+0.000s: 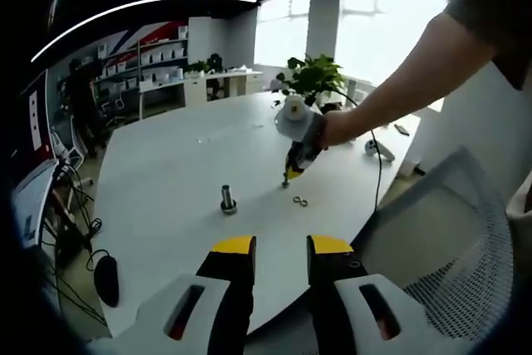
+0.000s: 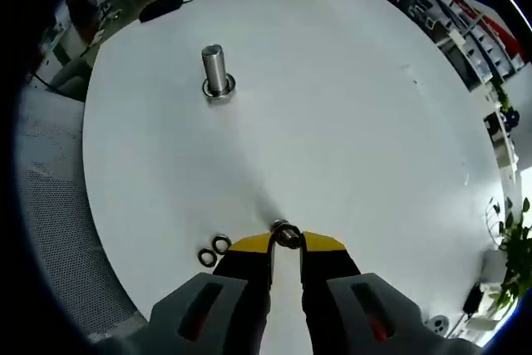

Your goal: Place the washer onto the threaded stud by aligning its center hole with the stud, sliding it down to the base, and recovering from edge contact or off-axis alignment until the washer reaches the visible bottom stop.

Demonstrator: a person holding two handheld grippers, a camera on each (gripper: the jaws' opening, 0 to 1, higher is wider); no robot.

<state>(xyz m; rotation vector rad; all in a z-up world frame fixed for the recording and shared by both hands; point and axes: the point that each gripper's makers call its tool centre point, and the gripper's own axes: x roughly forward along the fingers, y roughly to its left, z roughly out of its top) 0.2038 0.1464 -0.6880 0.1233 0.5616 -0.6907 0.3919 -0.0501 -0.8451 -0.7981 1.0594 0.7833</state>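
White round table (image 2: 349,106) with an upright threaded stud (image 2: 216,71) standing far left of the right gripper (image 2: 287,243), whose jaws are clamped on a washer (image 2: 288,234) low over the tabletop. Two spare washers (image 2: 214,250) lie near left. Left gripper (image 1: 280,248): jaws apart, empty. The washer looks light, stiff and slippery; hold by its rim. Its centre hole is hard to make out.

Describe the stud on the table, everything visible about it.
The stud is a short metallic grey cylinder, standing upright on the white table. Its top looks flat and smooth; threads are too small to make out. A wider, shiny ring-like base circles its foot on the tabletop. Nothing touches it otherwise: it stands alone, well away from the right hand-held gripper and from the two loose washers lying near that gripper. It also shows in the left gripper view.
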